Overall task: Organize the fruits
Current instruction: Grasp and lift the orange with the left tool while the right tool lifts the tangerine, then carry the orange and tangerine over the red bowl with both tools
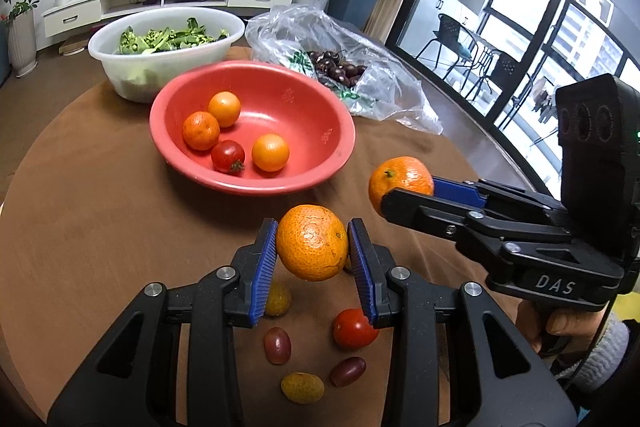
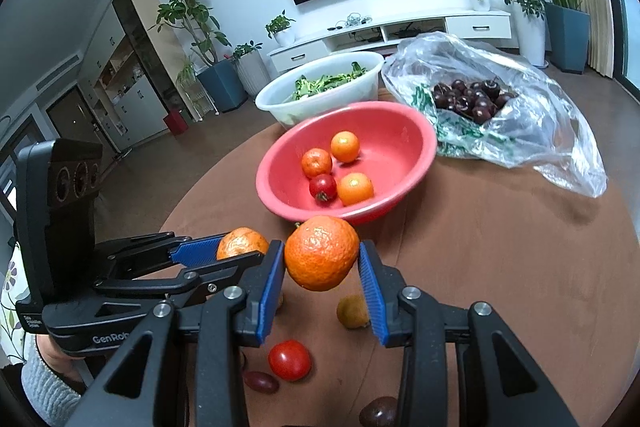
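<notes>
While lifted above round brown table [image 1: 100, 227], left gripper [image 1: 312, 247] clamped on pale orange mandarin [image 1: 312, 243]. Right gripper [image 2: 322, 265] clamped on deeper orange mandarin [image 2: 322, 253], just short of red plastic bowl's near rim [image 1: 256, 187]. Open tabletop left of bowl.

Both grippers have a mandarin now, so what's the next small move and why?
Probably carry the left gripper forward over the red bowl and release: its mandarin hangs above the table, short of the rim, and the bowl already holds fruit.

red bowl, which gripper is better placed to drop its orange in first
Probably the right gripper. In the left wrist view its orange hangs nearer the red bowl rim, while the left gripper holds its orange farther back over the table.
</notes>
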